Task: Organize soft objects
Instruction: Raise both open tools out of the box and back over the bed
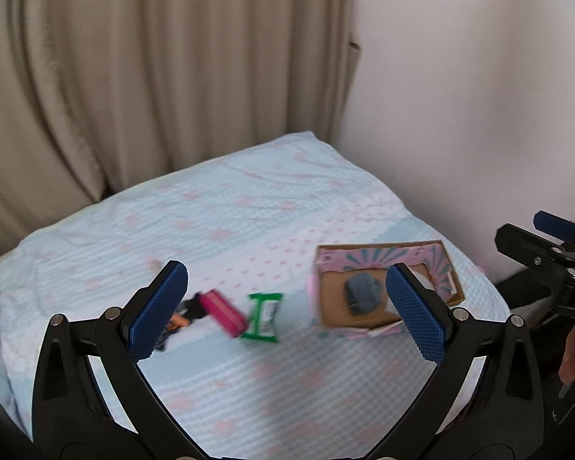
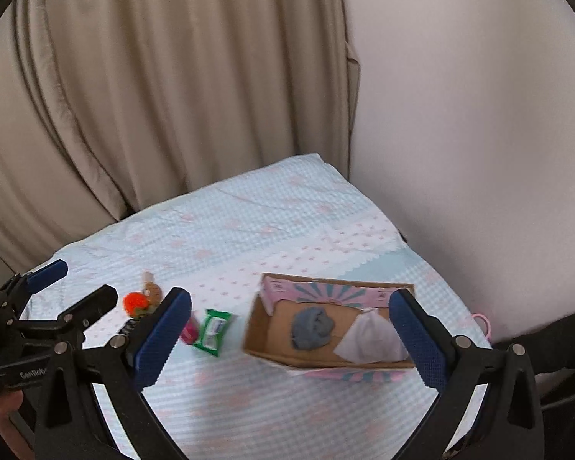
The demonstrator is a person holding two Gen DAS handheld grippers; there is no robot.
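A cardboard box [image 2: 264,329] with pink patterned flaps lies on the bed and holds a grey soft lump [image 2: 311,327] and a white cloth [image 2: 368,339]. The box [image 1: 333,306] and grey lump [image 1: 362,293] also show in the left wrist view. Left of the box lie a green packet [image 2: 212,331], a pink item [image 2: 189,331], an orange plush [image 2: 136,303] and a dark item [image 2: 128,327]. In the left wrist view the green packet [image 1: 263,316], pink item [image 1: 223,312] and dark item [image 1: 191,308] lie ahead. My left gripper [image 1: 287,310] is open and empty above them. My right gripper [image 2: 289,339] is open and empty above the box.
The bed has a light blue sheet [image 2: 249,230] with pink marks. A beige curtain [image 2: 153,76] hangs behind it and a white wall [image 2: 479,115] stands to the right. The left gripper also shows at the right wrist view's left edge [image 2: 73,291]. A pink loop [image 2: 483,322] lies at the bed's right edge.
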